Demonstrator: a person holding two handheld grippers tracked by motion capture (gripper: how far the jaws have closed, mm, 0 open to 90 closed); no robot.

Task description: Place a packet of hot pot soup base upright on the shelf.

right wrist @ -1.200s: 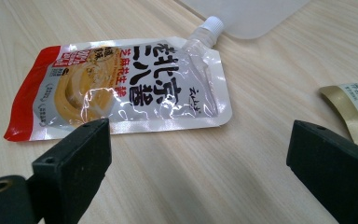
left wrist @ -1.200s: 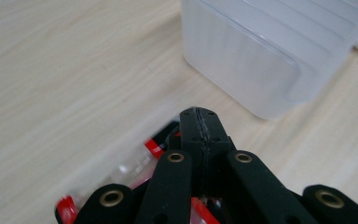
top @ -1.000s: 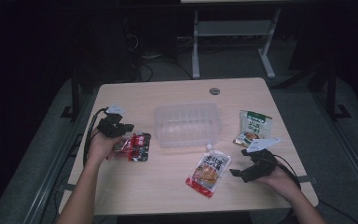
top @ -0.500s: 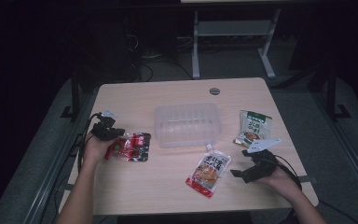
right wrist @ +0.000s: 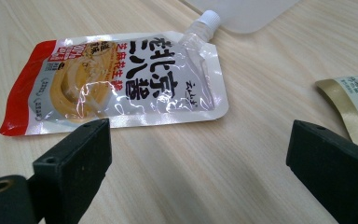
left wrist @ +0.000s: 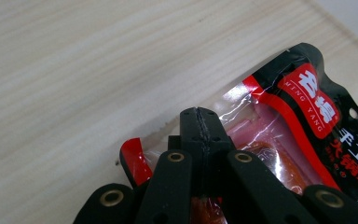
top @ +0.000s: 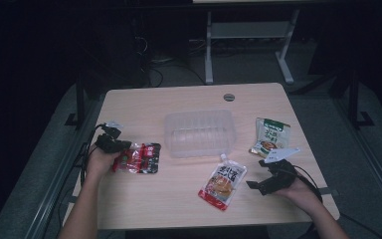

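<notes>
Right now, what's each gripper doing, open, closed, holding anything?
Left gripper: closed on the edge of the red and black packet.
Right gripper: open, holding nothing; the spouted sauce pouch lies ahead of it.

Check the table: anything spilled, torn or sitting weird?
Nothing spilled or torn. The red-black packet is pinched at one corner by the left gripper, jaws shut on it. The spout pouch and green packet lie flat outside the empty clear tray.
</notes>
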